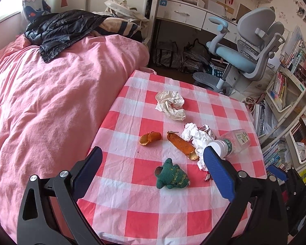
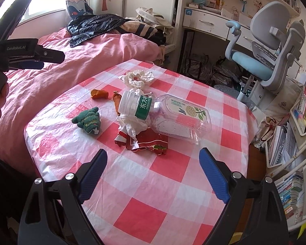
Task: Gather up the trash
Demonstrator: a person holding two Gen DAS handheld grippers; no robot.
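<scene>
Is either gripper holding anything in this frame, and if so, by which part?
Nothing is held. The left gripper and right gripper are both open above the table, clear of the bottle and other trash.

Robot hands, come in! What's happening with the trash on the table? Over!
Left gripper open, empty. Right gripper open, empty. Plastic bottle lying on its side atop tissue and red wrapper. Green knitted toy sits among the trash.
</scene>
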